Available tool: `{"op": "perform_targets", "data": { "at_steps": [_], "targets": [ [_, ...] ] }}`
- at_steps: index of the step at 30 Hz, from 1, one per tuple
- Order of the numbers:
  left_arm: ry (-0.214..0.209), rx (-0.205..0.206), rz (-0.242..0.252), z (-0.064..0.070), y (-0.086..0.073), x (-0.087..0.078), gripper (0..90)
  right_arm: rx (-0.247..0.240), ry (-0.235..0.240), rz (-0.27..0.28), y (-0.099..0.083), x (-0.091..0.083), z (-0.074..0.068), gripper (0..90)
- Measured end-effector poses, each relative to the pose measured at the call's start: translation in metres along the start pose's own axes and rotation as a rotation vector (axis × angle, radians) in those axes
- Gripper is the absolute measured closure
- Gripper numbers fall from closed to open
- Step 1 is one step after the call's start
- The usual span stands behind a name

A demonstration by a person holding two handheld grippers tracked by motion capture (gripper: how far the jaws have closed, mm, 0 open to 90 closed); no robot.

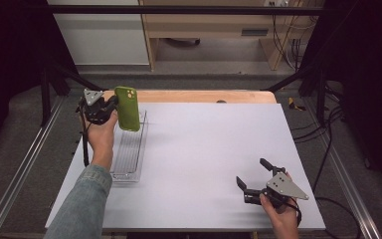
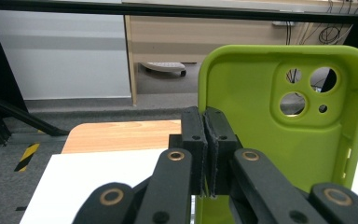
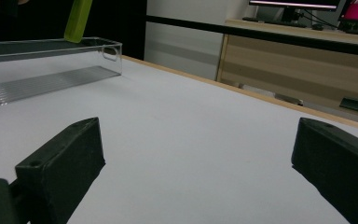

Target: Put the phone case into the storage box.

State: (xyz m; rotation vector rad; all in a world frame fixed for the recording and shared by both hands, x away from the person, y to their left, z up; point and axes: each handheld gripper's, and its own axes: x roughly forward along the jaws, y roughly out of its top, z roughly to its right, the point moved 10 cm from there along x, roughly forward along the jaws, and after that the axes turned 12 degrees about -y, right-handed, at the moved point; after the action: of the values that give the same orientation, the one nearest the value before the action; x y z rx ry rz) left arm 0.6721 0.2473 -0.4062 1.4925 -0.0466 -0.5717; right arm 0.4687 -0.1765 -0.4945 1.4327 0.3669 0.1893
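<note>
Green phone case [image 1: 128, 108], likely soft silicone: light, bendy, grippy, best pinched by a side wall. Held upright above the far end of a clear tray [image 1: 129, 160] on the desk [image 1: 204, 149], edge clamped between the shut left gripper [image 1: 110, 106] jaws. Right gripper [image 1: 251, 176] resting near the desk's front, jaws wide open, empty.

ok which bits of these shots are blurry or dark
Left gripper view: the near black jaws are soft, the green phone case sharper. Right gripper view: both jaws blur up close, the clear tray reads fine. High view: evenly lit table, dark surroundings.
</note>
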Motion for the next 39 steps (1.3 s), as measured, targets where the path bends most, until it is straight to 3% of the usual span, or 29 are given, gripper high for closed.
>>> {"op": "perform_targets", "data": {
  "at_steps": [14, 23, 39],
  "targets": [
    [0.023, -0.008, -0.029, -0.003, -0.006, 0.009, 87.4, 0.002, 0.006, 0.003, 0.001, -0.001, 0.000, 2.6],
    [0.061, -0.037, -0.035, -0.017, -0.011, 0.018, 87.4, 0.000, 0.009, -0.001, 0.000, 0.000, -0.001, 2.6],
    [0.054, -0.023, -0.044, -0.013, -0.012, 0.022, 87.4, 0.004, 0.008, 0.000, 0.000, 0.000, -0.002, 2.6]
  ]
}}
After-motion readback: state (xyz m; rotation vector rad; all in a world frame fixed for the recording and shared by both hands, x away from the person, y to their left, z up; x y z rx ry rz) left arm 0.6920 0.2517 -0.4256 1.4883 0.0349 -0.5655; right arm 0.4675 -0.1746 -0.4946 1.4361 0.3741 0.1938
